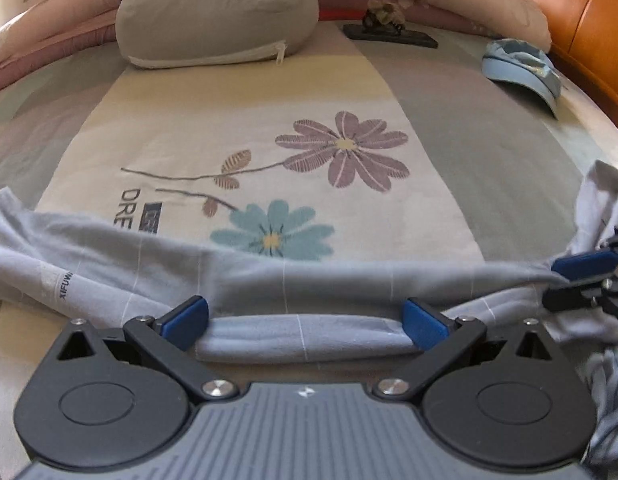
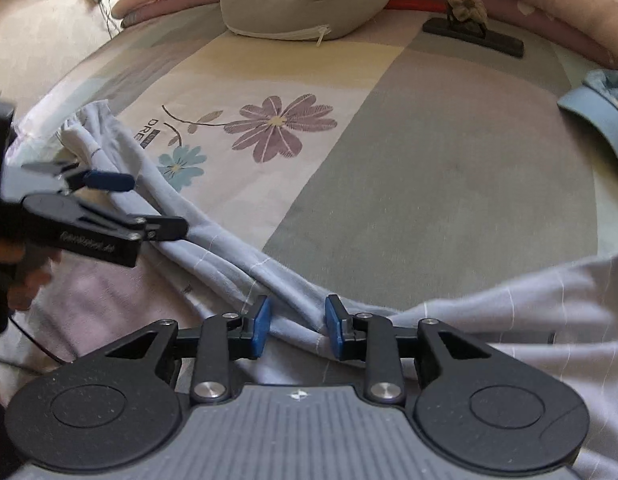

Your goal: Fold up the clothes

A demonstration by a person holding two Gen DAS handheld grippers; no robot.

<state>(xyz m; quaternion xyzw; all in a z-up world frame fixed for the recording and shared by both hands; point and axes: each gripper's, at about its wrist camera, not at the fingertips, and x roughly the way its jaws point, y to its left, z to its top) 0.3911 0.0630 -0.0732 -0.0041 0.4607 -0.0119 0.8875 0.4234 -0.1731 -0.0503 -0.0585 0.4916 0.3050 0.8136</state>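
Gripping now with the right gripper (image 2: 297, 326): its blue-padded fingers (image 2: 261, 328) stand close together and clamp a bunched rope of the pale blue-grey cotton garment with thin white lines (image 2: 213, 240). From the left wrist view I see the cloth drawn into taut creases that run to that pinch at the right edge.

Over on my other side, the left gripper (image 1: 305, 320) points down at the bed. Its fingers (image 1: 185, 320) stand wide apart, and a rolled fold of the same garment lies across the gap between the two blue pads. I see no squeeze there; the fold simply rests between them. In the right wrist view a hand (image 2: 25, 276) shows at the left edge, wrapped around that tool's black handle.

So the garment lies stretched out in a long twisted band across the near edge of the bed, from the left fingers to the right ones, with a looser spread of it falling away to my right. It rests on the striped bedsheet printed with purple and teal flowers (image 1: 349, 152).

Farther up the bed sits a plump grey zipped pillow (image 1: 217, 12). Beside it lies a flat dark slab with a small dried cluster on it (image 1: 389, 36), and a light blue cap (image 1: 521, 68) rests near the orange padded headboard (image 1: 581, 20).
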